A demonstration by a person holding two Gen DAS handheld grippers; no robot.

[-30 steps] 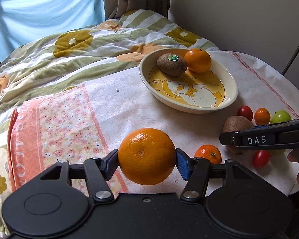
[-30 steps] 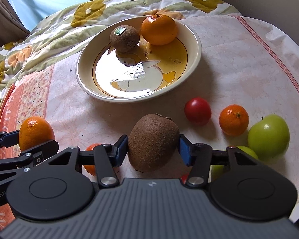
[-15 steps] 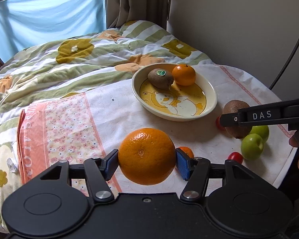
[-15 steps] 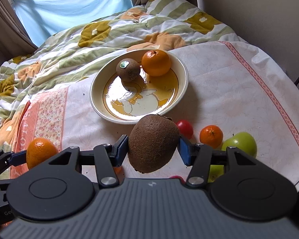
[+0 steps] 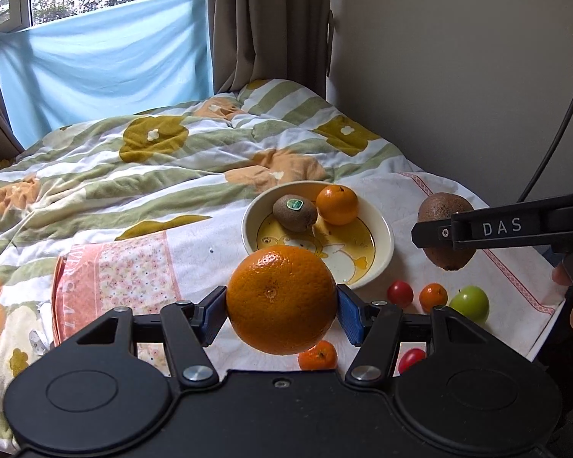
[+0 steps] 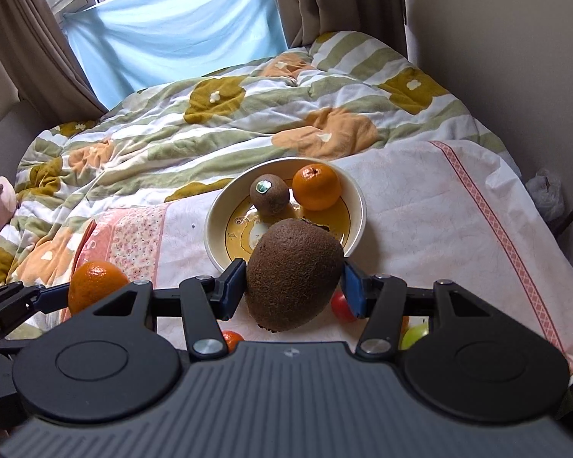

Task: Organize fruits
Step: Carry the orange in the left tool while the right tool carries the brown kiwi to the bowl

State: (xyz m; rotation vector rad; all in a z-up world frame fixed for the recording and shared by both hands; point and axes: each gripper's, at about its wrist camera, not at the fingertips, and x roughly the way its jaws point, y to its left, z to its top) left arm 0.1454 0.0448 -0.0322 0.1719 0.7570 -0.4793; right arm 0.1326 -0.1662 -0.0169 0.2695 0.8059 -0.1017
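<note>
Both grippers have risen well above the cloth since a second ago, each carrying its fruit up with it. Left gripper [image 5: 282, 311] is clamped on a big dimpled orange [image 5: 282, 299] between blue pads; right gripper [image 6: 294, 290] pinches a fuzzy brown kiwi [image 6: 295, 274], held in the air near the round glazed bowl [image 5: 382, 225]. Inside that bowl: one stickered kiwi [image 5: 295, 213] touching one smooth orange [image 5: 337, 205]. On the white tablecloth [image 5: 431, 187] below, I count two small mandarins [image 5: 433, 297], two glossy red tomatoes [image 5: 400, 294] and one green apple [image 5: 470, 303]. A rumpled striped quilt [image 5: 152, 164] lies beyond.
</note>
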